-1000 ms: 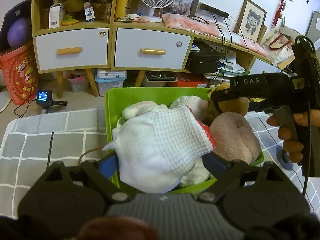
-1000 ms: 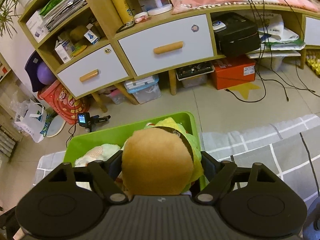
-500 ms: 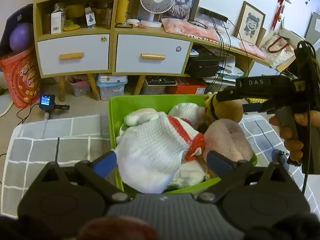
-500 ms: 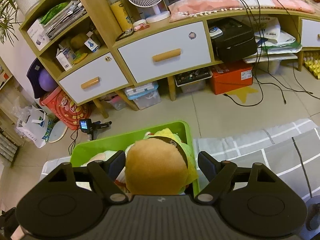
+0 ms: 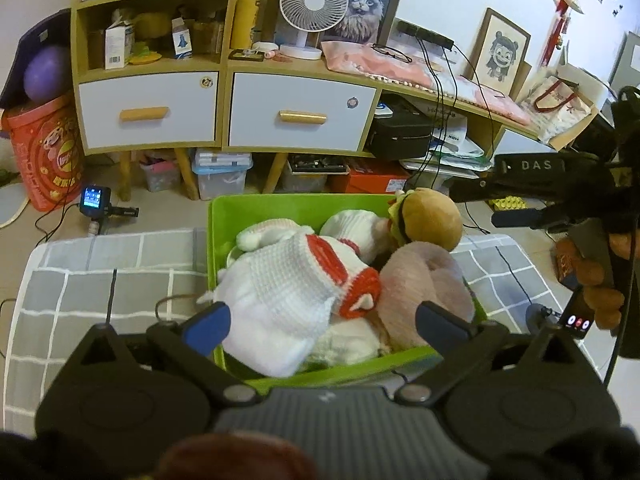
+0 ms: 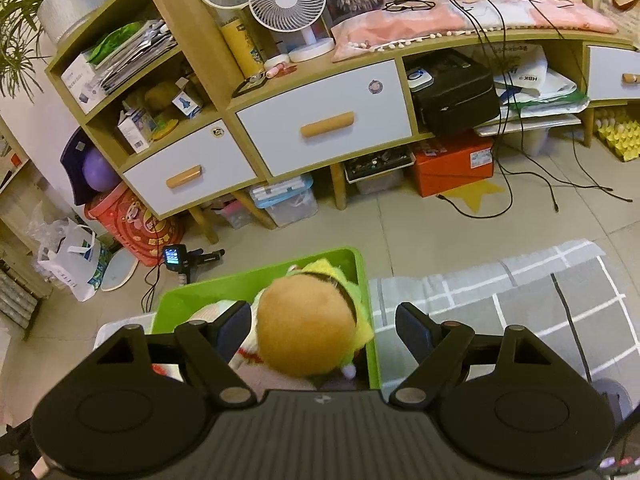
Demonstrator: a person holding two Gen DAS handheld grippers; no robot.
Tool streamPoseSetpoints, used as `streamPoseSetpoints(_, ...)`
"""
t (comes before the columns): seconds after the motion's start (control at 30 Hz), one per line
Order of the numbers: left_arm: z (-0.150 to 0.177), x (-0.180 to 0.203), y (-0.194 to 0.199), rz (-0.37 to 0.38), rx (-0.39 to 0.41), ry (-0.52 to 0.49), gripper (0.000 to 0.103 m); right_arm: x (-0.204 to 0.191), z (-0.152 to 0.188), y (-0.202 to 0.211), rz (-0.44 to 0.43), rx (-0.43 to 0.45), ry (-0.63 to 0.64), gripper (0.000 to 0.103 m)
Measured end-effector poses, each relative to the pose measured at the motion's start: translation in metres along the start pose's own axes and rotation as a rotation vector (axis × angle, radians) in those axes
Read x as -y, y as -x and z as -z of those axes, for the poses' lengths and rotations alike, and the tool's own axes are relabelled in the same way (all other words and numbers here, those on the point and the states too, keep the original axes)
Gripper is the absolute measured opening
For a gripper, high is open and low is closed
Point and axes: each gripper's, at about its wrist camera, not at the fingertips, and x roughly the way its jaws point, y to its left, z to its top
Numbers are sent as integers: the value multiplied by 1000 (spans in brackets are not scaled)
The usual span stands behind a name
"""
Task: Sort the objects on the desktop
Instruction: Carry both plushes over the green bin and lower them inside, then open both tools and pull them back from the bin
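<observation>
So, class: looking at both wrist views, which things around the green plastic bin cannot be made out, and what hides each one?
- Bottom of the green plastic bin: left wrist view, buried under the white knitted toy and pink plush.
- Face of the round orange plush: right wrist view, turned away.
- Small phone screen: left wrist view, too small to read.
- Bin's near wall: right wrist view, behind the right gripper body.

Green bin (image 5: 256,216); white knit toy (image 5: 280,296) with red trim; orange-brown plush (image 6: 304,328); pink plush (image 5: 424,280); grey cloth (image 5: 100,280), white grid.
</observation>
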Motion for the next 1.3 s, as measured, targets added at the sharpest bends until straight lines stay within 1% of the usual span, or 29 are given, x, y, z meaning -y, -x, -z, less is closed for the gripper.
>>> streamPoseSetpoints(0.2, 8, 6, 14, -21, -32, 32, 102, -5, 16, 21, -19, -30, -12, 80)
streamPoseSetpoints(0.47, 27, 4, 30, -44, -71, 123, 102, -17, 43, 48, -40, -86, -2, 80)
streamPoseSetpoints(0.57, 33, 2, 32, -58, -88, 154, 102, -19, 53, 57, -48, -92, -7, 80)
streamPoseSetpoints(0.67, 40, 3, 35, -97, -104, 167, 102, -18, 63, 63, -65, -101, -38, 80)
streamPoseSetpoints(0.77, 46, 6, 37, -135, -116, 167, 102, -20, 74, 68, -58, -109, -40, 80)
streamPoseSetpoints(0.93, 58, 8, 37, -175, -129, 193, 102, -18, 94, 74, -83, -116, -61, 81)
streamPoseSetpoints(1.07, 64, 10, 33, -202, -154, 196, 102, -15, 108, 73, -64, -124, -56, 81)
streamPoseSetpoints(1.23, 67, 11, 32, -255, -156, 194, 102, -10, 120, 71, -60, -135, -62, 82)
streamPoseSetpoints(1.3, 68, 13, 32, -266, -160, 193, 102, -9, 124, 71, -39, -144, -54, 83)
